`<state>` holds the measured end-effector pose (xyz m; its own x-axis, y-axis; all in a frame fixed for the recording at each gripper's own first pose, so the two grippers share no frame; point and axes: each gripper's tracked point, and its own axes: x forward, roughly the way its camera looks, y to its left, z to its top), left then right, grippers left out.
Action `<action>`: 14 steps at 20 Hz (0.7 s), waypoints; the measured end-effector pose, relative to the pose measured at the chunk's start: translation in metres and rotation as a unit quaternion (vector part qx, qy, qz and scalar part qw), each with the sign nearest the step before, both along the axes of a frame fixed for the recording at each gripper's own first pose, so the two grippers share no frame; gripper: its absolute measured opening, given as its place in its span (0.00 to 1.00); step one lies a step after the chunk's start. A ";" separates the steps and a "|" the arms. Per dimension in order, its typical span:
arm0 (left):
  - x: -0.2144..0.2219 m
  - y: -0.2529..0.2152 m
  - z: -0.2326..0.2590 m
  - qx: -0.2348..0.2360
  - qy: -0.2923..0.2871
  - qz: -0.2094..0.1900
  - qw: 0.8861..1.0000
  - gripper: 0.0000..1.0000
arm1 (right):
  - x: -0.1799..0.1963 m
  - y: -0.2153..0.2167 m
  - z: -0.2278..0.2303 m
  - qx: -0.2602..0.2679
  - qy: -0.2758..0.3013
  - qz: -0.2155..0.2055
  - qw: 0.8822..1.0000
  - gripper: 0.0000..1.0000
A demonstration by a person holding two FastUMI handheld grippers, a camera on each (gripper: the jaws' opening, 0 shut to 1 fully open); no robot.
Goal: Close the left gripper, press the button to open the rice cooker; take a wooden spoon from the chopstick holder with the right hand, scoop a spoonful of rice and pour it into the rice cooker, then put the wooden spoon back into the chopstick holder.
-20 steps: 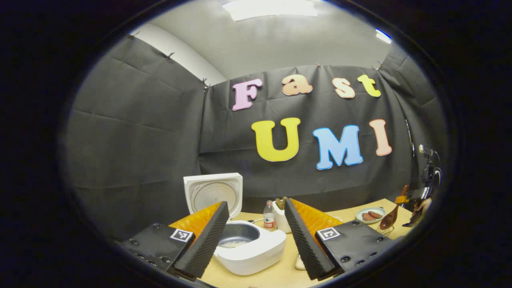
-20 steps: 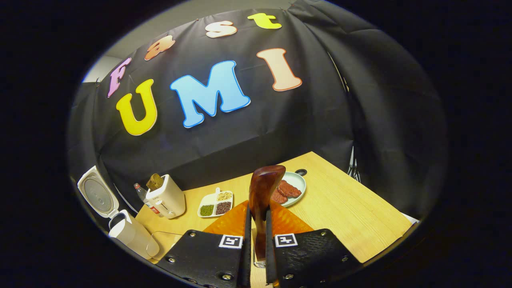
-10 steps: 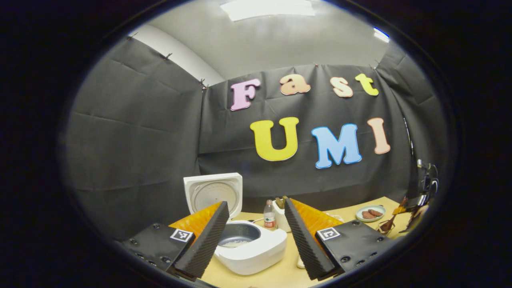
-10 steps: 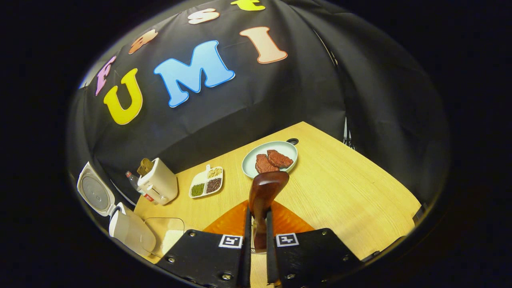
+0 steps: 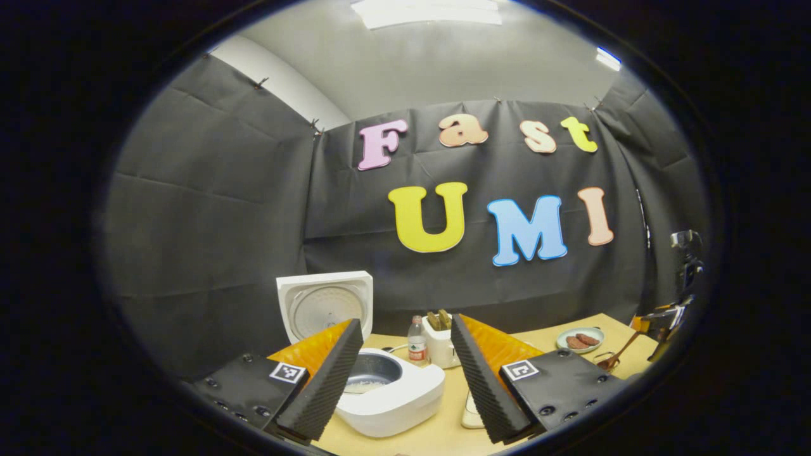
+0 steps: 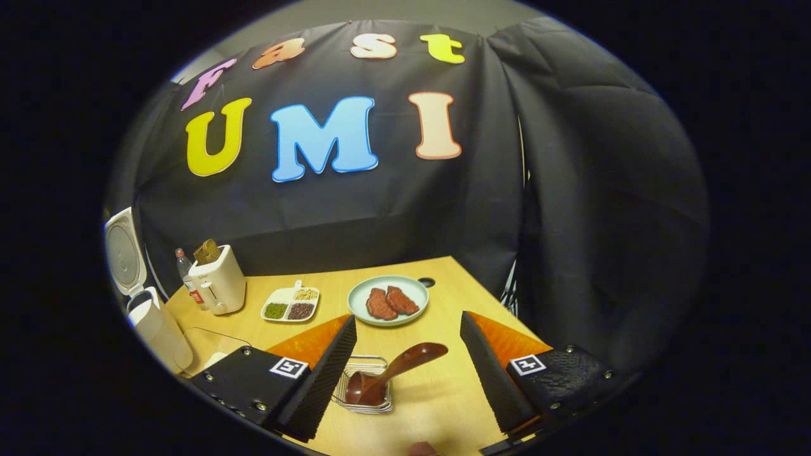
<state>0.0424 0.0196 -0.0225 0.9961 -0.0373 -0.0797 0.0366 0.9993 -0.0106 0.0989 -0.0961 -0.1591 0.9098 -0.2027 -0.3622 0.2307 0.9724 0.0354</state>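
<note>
Right gripper (image 6: 405, 364) is seen with its fingers spread wide, nothing held, above the wire holder (image 6: 366, 391), where the wooden spoon (image 6: 393, 373) is lodged bowl-down with its handle leaning toward the far finger. The last step, returning the spoon, is judged done; only a clean withdrawal upward is called for, without catching the tilted handle. Left gripper (image 5: 402, 370) is likewise held apart and empty, with the rice cooker (image 5: 389, 396) between its fingers, lid raised and rice visible in the pot. Beyond the right gripper, a plate of meat (image 6: 388, 301), a divided dish of grains (image 6: 290, 305) and a toaster (image 6: 218, 285) are set on the table (image 6: 456, 285), well clear of any retreat.
</note>
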 end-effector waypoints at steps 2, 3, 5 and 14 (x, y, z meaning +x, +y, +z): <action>0.008 0.003 0.003 0.004 -0.003 0.003 1.000 0.96 | -0.006 -0.003 0.019 -0.007 -0.017 -0.005 1.000 1.00; 0.014 0.005 0.006 0.007 -0.006 0.006 1.000 0.96 | -0.009 -0.004 0.028 -0.005 -0.025 -0.008 1.000 1.00; 0.030 0.016 0.011 0.016 -0.009 0.016 1.000 0.99 | -0.013 -0.004 0.042 0.003 -0.036 -0.009 0.999 1.00; 0.122 0.084 0.051 0.041 -0.032 0.087 0.995 0.94 | -0.044 -0.008 0.081 -0.030 -0.063 -0.028 0.997 1.00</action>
<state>0.1643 0.1038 0.0282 0.9899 0.1411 -0.0118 -0.1399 0.9878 0.0686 0.0544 -0.1037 -0.0779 0.9337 -0.2731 -0.2318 0.2828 0.9591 0.0092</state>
